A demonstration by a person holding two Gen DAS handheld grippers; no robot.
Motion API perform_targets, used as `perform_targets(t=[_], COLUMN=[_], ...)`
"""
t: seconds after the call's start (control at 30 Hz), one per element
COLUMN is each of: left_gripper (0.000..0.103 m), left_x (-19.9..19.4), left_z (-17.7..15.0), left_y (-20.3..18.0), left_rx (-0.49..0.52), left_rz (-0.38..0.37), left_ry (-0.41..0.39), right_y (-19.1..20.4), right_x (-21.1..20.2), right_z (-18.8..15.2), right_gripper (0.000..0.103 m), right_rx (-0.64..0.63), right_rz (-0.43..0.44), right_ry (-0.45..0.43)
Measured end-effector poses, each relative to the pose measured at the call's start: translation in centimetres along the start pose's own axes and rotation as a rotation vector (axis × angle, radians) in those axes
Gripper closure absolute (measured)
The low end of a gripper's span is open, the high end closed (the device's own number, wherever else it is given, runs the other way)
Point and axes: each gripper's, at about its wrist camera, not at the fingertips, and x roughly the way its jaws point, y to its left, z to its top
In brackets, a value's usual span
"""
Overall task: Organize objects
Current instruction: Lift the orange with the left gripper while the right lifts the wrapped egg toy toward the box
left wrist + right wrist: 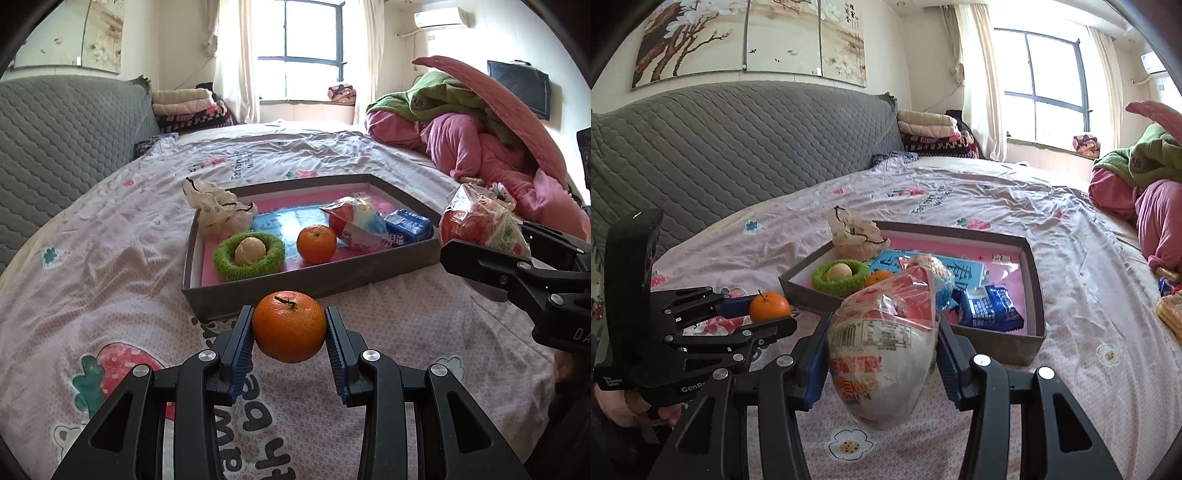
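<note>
My left gripper (289, 326) is shut on an orange tangerine (289, 326), held above the bedsheet just in front of the grey box (280, 286). It also shows in the right wrist view (769, 306). My right gripper (882, 332) is shut on a red-and-white snack packet (882, 354), held near the box's front right corner; the packet also shows in the left wrist view (480, 221). The box (997, 343) holds a second tangerine (316, 243), a green knitted ring (249, 254) around a pale ball, a white scrunchie (216, 210), another snack packet (356, 221) and a blue packet (408, 227).
The box lies on a pink printed bedsheet (110, 258). A grey quilted headboard (720, 147) stands at the left. Piled pink and green bedding (480, 140) lies at the right. More packets (1171, 310) lie at the right edge of the bed.
</note>
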Motion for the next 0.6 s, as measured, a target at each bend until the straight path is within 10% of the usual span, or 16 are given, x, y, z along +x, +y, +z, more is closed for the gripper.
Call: perform_targets(t=[0.6], left_gripper=[0.065], left_x=[-2.1], left_z=[2.7], left_y=[-0.3], left_rx=[-0.034], left_rz=[-0.01], left_ry=[-0.065], right_y=[0.5], right_x=[-2.5], right_z=[1.0], right_gripper=[0.052], right_rx=[-0.029], right_rz=[-0.016], right_ry=[-0.1])
